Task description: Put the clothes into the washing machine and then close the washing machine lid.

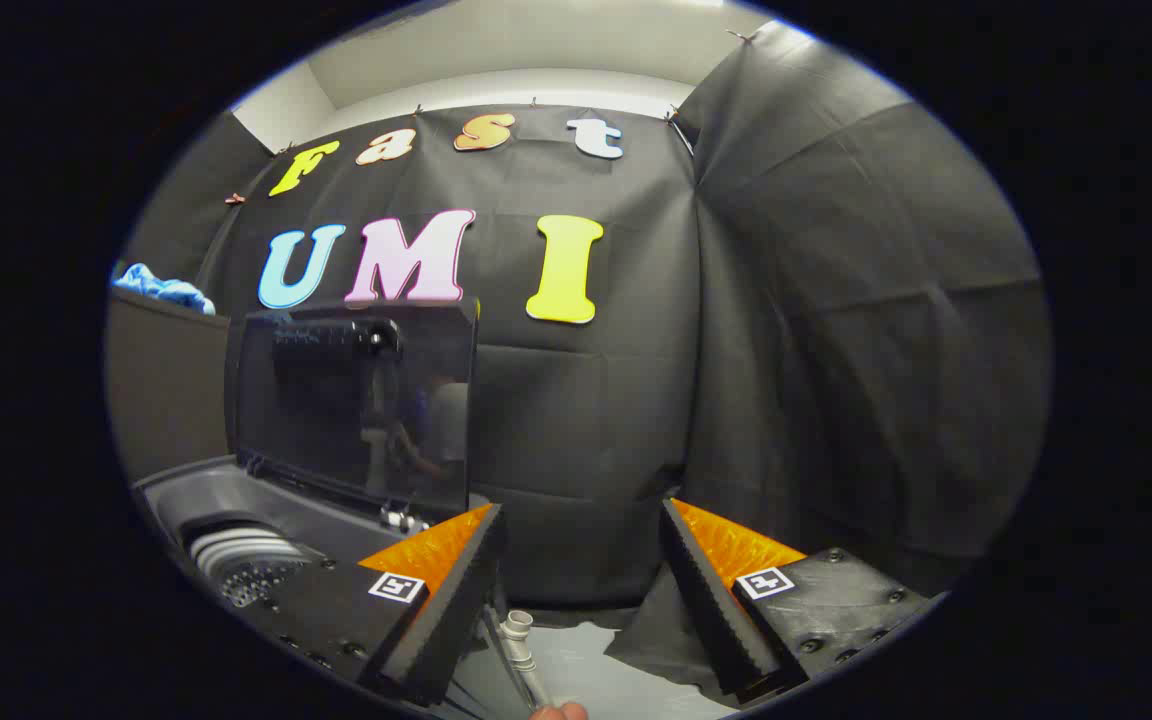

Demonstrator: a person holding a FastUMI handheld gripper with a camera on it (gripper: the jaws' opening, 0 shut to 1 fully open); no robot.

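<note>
My gripper (584, 520) is open, and nothing sits between its fingers; past them is the black cloth wall. To the left of the left finger (456, 590) stands the washing machine (226, 500), a dark grey top-loader. Its tinted lid (356, 405) is raised upright at the back of the tub. The drum (246, 565), with pale ribs and small holes, shows below the lid. A blue cloth (161, 285) lies on top of a dark panel beyond the machine, far left.
A pale hose (521, 645) runs down the machine's right side between the fingers' bases. Grey floor (596, 675) shows beneath it. Black cloth walls meet in a corner ahead and to the right. A fingertip (561, 712) shows beneath the hose.
</note>
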